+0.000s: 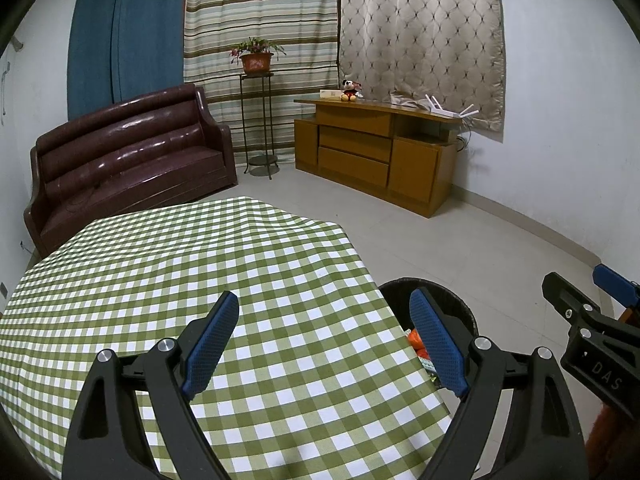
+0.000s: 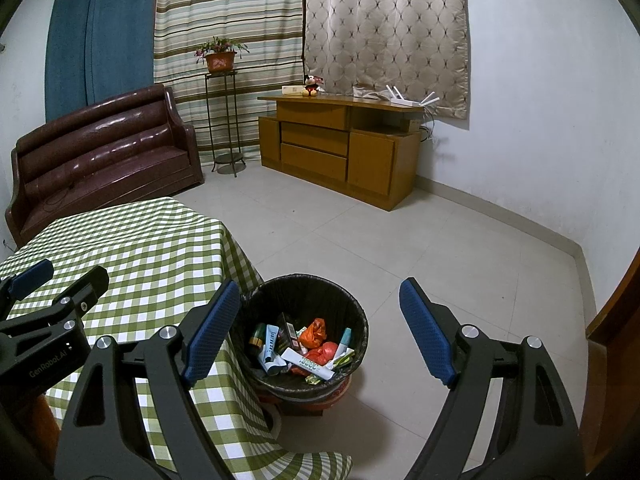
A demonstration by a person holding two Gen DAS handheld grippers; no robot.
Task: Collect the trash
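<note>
A black-lined trash bin (image 2: 352, 320) stands on the floor beside the table's right edge and holds several wrappers, tubes and orange bags (image 2: 316, 334). Its rim (image 1: 452, 300) also shows in the left wrist view. The table with a green-and-white checked cloth (image 1: 180, 272) carries no trash that I can see. My left gripper (image 1: 326, 340) is open and empty above the table's right part. My right gripper (image 2: 316, 338) is open and empty above the bin. Each gripper shows at the edge of the other's view.
A dark red sofa (image 1: 132, 152) stands behind the table. A plant stand (image 1: 258, 120) and a wooden cabinet (image 1: 372, 152) stand at the far wall. Tiled floor (image 2: 440, 248) lies around the bin. A wooden edge (image 2: 616, 320) is at the right.
</note>
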